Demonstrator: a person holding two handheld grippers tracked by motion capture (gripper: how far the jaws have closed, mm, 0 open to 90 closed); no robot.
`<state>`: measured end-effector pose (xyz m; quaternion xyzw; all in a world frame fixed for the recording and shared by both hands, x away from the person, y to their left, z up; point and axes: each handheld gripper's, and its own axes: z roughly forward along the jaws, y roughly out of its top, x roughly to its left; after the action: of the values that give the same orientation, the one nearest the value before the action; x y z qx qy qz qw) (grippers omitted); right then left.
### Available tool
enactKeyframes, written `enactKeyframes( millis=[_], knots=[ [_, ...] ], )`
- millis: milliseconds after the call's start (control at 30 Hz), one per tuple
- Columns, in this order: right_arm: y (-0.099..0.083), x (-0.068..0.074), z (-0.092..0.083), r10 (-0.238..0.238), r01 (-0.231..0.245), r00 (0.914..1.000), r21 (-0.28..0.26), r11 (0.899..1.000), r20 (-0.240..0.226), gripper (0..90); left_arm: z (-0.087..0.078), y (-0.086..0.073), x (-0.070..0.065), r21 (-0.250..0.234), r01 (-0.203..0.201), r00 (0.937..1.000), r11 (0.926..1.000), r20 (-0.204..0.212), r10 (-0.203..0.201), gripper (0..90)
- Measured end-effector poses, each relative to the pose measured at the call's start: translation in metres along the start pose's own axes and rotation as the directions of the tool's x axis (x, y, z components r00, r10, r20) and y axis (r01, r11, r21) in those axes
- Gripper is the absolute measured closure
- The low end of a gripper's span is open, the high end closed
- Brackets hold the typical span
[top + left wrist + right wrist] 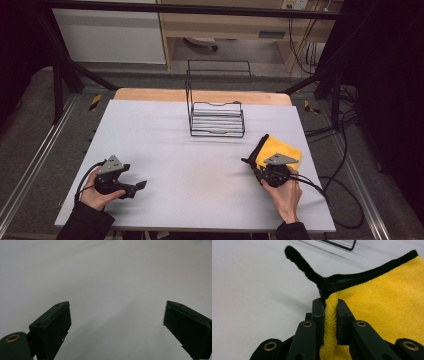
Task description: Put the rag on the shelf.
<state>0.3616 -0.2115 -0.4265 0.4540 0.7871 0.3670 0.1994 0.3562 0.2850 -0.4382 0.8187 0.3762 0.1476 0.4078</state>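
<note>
A yellow cloth (283, 149) with a black border lies at the right of the white table (190, 165). My right gripper (254, 161) is shut on the cloth's near corner. In the right gripper view the yellow cloth (384, 302) is pinched between my right gripper's (329, 305) two black jaws, and a black loop (299, 261) sticks up beyond them. At the table's left front my left gripper (134, 188) stands open and points right. Wide apart in the left gripper view, the jaws of my left gripper (117, 322) have bare table between them.
A black wire rack (216, 118) stands at the back middle of the table, and its corner (342, 244) shows in the right gripper view. Cables (340, 200) hang off the right edge. A wooden board (150, 94) lies behind the table.
</note>
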Motion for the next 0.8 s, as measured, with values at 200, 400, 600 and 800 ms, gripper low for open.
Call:
enactKeyframes(
  millis=[200,400,600,800],
  knots=[
    [0.009,0.019,0.001,-0.008,0.007,0.996,-0.02,1.0,-0.089,80.2,0.0,0.0,0.0,0.0,0.003,1.0,1.0,-0.002,-0.003,7.5],
    [0.016,0.046,0.008,-0.049,0.047,0.9842,-0.018,0.999,-0.17,80.1,0.0,0.0,0.0,0.0,0.004,1.0,1.0,-0.003,-0.004,7.5],
    [0.021,0.085,0.022,-0.109,0.114,0.9542,0.002,0.993,-0.279,80.1,-0.001,0.0,0.001,0.0,0.012,0.9999,0.9999,-0.005,-0.012,7.7],
    [0.019,0.107,0.028,-0.146,0.166,0.9167,0.02,0.986,-0.372,79.8,-0.001,0.0,0.001,0.001,0.017,0.9998,0.9998,-0.005,-0.017,7.9]
  ],
)
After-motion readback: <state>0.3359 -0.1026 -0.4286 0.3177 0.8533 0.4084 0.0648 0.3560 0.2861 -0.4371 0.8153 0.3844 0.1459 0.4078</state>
